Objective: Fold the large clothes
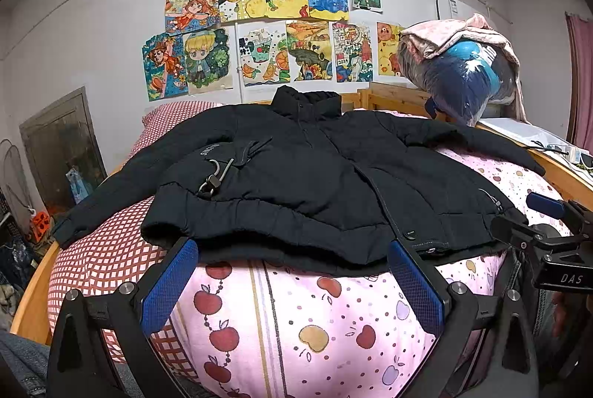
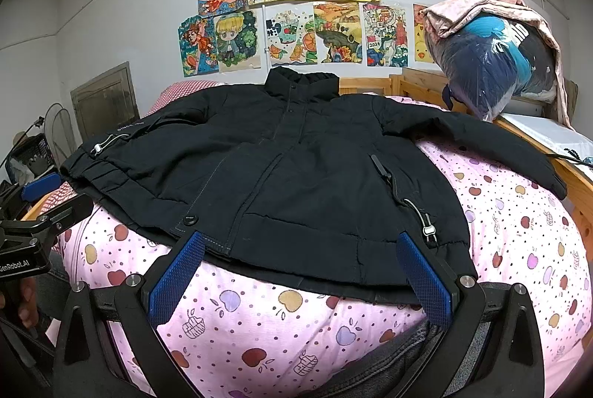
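A black padded jacket (image 1: 304,175) lies front-up on a bed, collar toward the wall, both sleeves spread out to the sides. It also shows in the right wrist view (image 2: 296,175). My left gripper (image 1: 292,257) is open, its blue-padded fingertips at the jacket's near hem, left of the zip. My right gripper (image 2: 300,249) is open, its fingertips at the near hem on the jacket's right half. Each gripper holds nothing. The right gripper shows at the right edge of the left wrist view (image 1: 548,234); the left gripper shows at the left edge of the right wrist view (image 2: 40,212).
The bed has a pink apple-print quilt (image 2: 519,249) and a red checked cover (image 1: 111,249). A wooden bed frame (image 1: 393,99) runs behind and along the right. A plastic-wrapped bundle under a pink blanket (image 1: 463,64) sits at the back right. Drawings hang on the wall (image 1: 278,27).
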`<state>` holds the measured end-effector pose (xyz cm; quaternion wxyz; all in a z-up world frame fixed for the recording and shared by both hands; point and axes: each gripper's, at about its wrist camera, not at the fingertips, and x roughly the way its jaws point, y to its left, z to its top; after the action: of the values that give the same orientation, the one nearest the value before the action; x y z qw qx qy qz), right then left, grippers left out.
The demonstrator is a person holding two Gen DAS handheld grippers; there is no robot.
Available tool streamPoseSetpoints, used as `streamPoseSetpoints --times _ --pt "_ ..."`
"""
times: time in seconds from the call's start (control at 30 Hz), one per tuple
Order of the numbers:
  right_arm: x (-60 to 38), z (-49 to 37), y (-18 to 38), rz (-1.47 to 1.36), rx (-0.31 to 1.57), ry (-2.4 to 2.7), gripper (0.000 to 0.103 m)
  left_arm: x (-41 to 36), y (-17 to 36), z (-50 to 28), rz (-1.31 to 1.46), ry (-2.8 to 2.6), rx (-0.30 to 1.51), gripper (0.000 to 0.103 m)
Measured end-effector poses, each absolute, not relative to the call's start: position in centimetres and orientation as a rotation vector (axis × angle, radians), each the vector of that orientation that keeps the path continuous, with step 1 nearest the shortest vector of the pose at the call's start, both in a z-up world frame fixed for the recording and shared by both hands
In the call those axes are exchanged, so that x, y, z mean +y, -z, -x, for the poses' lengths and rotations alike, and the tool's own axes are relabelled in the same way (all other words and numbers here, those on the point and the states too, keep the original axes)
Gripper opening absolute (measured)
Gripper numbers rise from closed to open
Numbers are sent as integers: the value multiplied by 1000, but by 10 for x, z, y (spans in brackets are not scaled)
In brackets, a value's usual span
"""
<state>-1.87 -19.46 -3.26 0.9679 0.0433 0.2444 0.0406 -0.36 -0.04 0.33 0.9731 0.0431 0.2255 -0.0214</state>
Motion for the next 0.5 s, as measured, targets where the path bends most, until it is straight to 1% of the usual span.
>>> streamPoseSetpoints --times 0.37,0.5 --pt "-193 18 32 -88 495 -78 102 0 -5 4 -86 42 457 103" --pt "-193 19 32 -88 495 -79 102 15 -3 7 -87 35 468 103"
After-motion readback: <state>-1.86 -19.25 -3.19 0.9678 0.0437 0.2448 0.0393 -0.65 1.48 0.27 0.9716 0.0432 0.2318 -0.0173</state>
